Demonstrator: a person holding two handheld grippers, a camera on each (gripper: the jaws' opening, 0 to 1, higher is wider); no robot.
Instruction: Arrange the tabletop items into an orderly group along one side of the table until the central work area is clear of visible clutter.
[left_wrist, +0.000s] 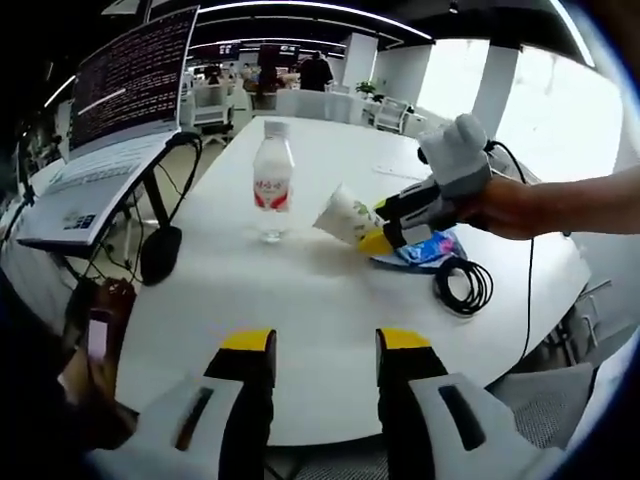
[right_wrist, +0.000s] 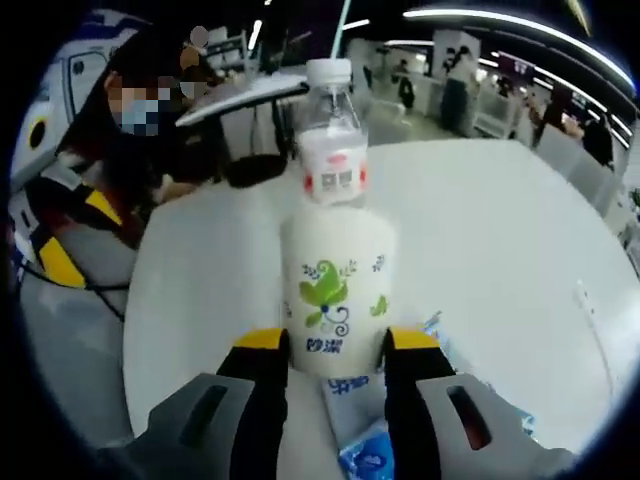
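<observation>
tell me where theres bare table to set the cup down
Bare tabletop lies between the left tool and the water bottle, and beyond the bottle. It is crowded around the right tool holding the paper cup: blue packet, coiled cable.

1. I count one water bottle (left_wrist: 273, 178) standing on the white table (left_wrist: 300, 300).
2. One paper cup (left_wrist: 345, 214), just right of the bottle.
3. One blue packet (left_wrist: 432, 247), beyond the cup.
4. One coiled black cable (left_wrist: 462, 284), beside the packet.
5. One laptop (left_wrist: 105, 130), left of the bottle.
</observation>
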